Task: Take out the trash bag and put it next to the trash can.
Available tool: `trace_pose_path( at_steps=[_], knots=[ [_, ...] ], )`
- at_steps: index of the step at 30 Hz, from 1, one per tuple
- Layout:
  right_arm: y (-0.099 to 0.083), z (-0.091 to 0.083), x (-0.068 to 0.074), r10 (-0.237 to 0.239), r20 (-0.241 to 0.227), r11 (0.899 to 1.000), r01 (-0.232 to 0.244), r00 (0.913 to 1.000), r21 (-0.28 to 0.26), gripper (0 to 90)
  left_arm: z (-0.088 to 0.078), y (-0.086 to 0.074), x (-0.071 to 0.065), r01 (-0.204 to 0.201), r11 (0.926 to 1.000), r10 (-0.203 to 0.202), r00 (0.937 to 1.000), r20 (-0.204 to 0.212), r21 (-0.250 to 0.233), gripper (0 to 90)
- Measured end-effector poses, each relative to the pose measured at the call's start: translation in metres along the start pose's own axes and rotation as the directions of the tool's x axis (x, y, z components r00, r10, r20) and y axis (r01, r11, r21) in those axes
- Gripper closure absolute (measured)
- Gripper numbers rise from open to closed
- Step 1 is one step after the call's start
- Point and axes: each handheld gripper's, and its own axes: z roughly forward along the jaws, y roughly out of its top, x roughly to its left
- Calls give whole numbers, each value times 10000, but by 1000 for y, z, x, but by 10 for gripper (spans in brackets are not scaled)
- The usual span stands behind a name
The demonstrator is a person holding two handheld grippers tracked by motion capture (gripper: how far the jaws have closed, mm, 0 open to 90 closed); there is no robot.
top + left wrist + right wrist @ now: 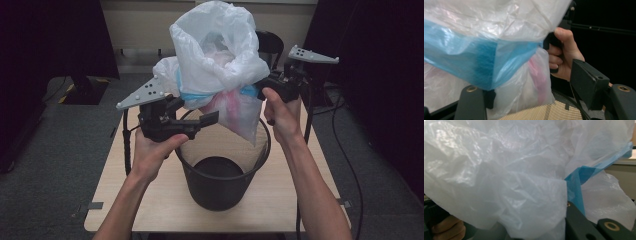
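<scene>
The table (pixel 150 200) is seen from above and behind by 1 fixed camera, tilted forward and down. 2 cameras are carried on the grippers and held very close to the white bag (pixel 217 55) (pixel 499 17) (pixel 494 182). The bag is shared by all 3 views.

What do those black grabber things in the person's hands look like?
Each is a chunky black tool. The left gripper and the right gripper both carry a grey three-cornered plate dotted with small white bumps on top. Black cables trail down from them. The jaws are flat black blocks, with brass-coloured rings near their bases. The person's forearms are bare, with no sleeves.
</scene>
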Motion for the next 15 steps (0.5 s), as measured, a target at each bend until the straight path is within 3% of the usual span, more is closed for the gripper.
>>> trace_pose_path(
  at_steps=[6, 15],
  knots=[
    [5, 0, -12, 203, 14, 9993, -203, 9998, -325, 891, -1, -1, 3, 99, 9999, -100, 9999, -125, -43, 318],
    [16, 2, -22, 147, 261, 9992, -136, 9996, -389, 891, -5, -4, 7, 201, 9998, -202, 9995, -242, -56, 308]
  ],
)
